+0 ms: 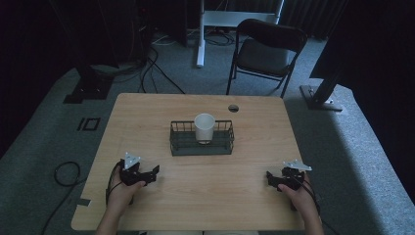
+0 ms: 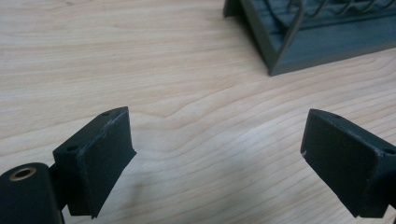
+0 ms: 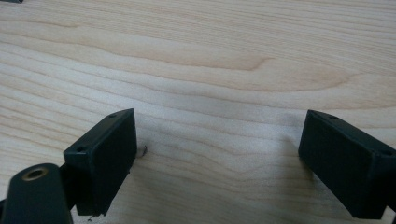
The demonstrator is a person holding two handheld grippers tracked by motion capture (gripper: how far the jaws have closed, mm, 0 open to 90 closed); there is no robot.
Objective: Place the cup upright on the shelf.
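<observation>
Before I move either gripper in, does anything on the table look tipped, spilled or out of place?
Nothing stands out. The white paper cup stands upright inside the dark wire basket, which sits square at the middle of the light wooden table. No spill shows. The left gripper and right gripper rest near the front edge, jaws apart, holding nothing.

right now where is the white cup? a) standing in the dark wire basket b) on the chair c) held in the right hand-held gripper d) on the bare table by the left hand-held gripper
a, the cup stands upright inside the basket at mid-table, apart from both hand-held grippers.
</observation>
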